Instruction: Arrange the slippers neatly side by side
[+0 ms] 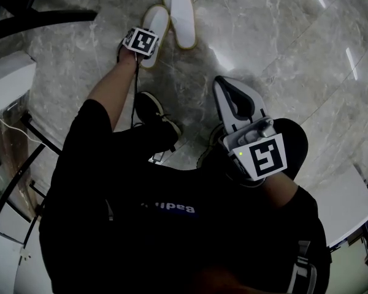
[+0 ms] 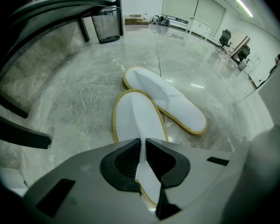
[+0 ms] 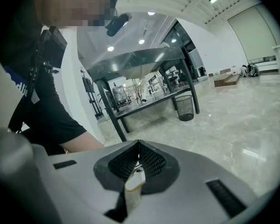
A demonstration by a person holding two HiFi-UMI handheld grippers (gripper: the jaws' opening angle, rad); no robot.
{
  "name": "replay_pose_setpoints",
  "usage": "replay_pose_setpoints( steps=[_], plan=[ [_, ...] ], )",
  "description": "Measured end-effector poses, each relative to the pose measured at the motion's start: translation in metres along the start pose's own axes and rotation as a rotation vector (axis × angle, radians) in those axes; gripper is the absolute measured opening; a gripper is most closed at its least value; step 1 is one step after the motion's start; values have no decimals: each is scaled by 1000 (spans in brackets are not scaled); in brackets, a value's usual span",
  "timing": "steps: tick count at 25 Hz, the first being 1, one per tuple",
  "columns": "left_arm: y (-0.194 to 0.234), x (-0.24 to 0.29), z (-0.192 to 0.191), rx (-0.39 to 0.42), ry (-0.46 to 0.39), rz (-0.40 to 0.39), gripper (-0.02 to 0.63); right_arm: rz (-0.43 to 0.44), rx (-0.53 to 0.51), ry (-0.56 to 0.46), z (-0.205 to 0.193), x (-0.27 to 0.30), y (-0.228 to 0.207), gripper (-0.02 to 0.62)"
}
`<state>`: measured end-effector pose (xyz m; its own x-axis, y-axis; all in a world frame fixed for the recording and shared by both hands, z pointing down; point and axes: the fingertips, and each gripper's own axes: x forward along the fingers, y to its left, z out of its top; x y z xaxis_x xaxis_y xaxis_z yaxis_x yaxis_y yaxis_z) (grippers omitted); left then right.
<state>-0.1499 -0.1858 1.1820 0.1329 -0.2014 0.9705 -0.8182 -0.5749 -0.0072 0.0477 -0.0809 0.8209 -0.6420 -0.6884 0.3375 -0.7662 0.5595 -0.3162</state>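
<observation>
Marble floor (image 1: 282, 35), polished, with two white slippers lying at its far side.

Left gripper (image 2: 143, 148): jaws narrow, pinched on a thin white edge of the left slipper (image 2: 135, 118) at its near end.

Right slipper (image 2: 170, 101): just beside the left one and touching it at the far ends. It runs off to the right as it comes near, so the pair splays and is not yet parallel.

Right gripper (image 3: 138, 149): held up close to my body, well apart from the slippers, jaws together. A small pale scrap shows low between them; I cannot identify it.

Assessment: the step in hand is squaring the left slipper to its mate. The pinched edge looks thin and soft and may fold or pull free. I judge it best to keep the slipper low and slide it, not lift it. I would swing its near end rightward until the long sides run parallel. I would let go only once the ends sit level.
</observation>
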Motion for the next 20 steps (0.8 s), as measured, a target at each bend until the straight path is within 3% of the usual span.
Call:
replay_pose_setpoints(
  steps=[3, 8, 14, 20],
  plan=[
    [9, -2, -1, -37, 6, 27, 23, 1, 12, -2, 0, -2, -1, -2],
    [1, -4, 5, -207, -30, -68, 17, -1, 22, -27, 7, -5, -5, -2],
    [12, -11, 16, -332, -69, -82, 15, 11, 11, -30, 6, -4, -2, -2],
    [19, -4, 31, -479, -80, -97, 15, -30, 9, -23, 4, -11, -12, -2]
  ],
)
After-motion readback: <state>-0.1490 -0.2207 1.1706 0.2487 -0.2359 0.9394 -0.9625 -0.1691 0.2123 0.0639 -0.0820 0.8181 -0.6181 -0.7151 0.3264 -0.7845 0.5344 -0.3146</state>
